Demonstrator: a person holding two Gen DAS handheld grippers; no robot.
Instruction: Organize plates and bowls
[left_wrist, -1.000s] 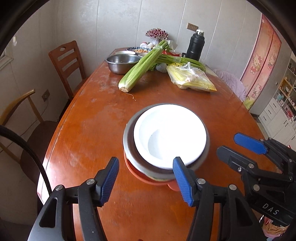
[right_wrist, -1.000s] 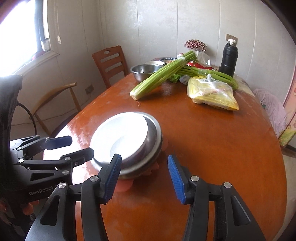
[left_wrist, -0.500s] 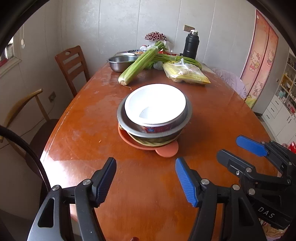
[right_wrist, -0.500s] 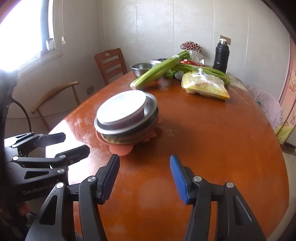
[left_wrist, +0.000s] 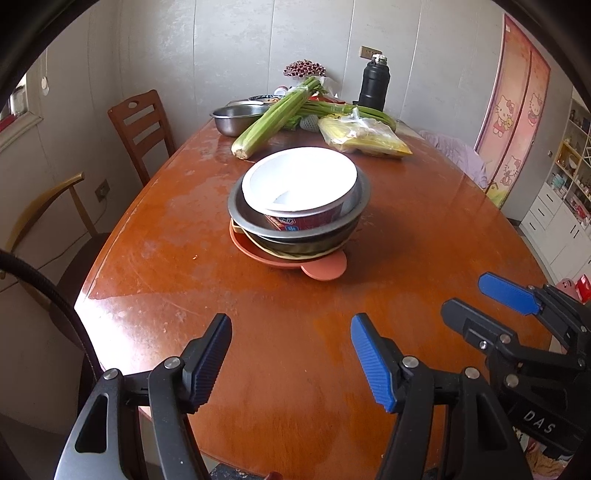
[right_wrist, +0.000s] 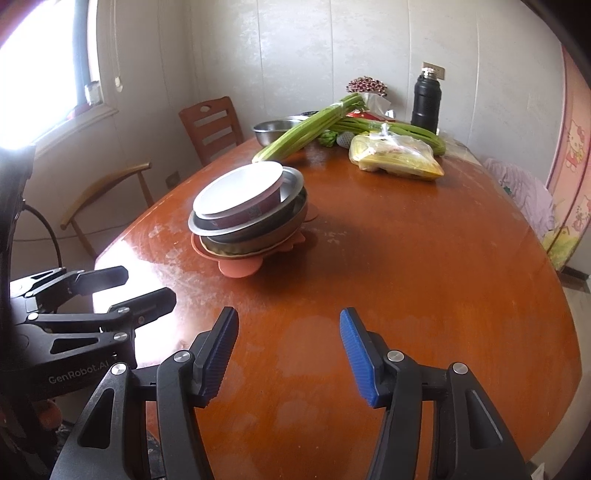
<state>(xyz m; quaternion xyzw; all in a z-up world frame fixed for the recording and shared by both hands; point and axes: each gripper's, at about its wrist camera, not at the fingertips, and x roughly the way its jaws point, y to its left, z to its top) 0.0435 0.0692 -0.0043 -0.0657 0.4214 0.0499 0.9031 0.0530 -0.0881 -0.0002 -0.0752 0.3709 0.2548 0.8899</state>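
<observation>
Two grippers hang with jaws spread and nothing between them over the near end of the wooden table (left_wrist: 424, 206): the left gripper (left_wrist: 291, 360) at the bottom of its own view, the right gripper (right_wrist: 288, 356) at the bottom of its view. Mid-frame in the left view, well beyond both, sits a stack: a white bowl (left_wrist: 299, 181) nested in a steel bowl (left_wrist: 314, 236), on a terracotta plate (left_wrist: 321, 266). Celery (left_wrist: 273, 114) lies further back.

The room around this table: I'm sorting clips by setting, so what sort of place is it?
Most likely a home dining room: a large wooden table with wooden chairs beside it, celery and bagged food on top, and a cartoon-cat sliding door next to household shelves.
</observation>
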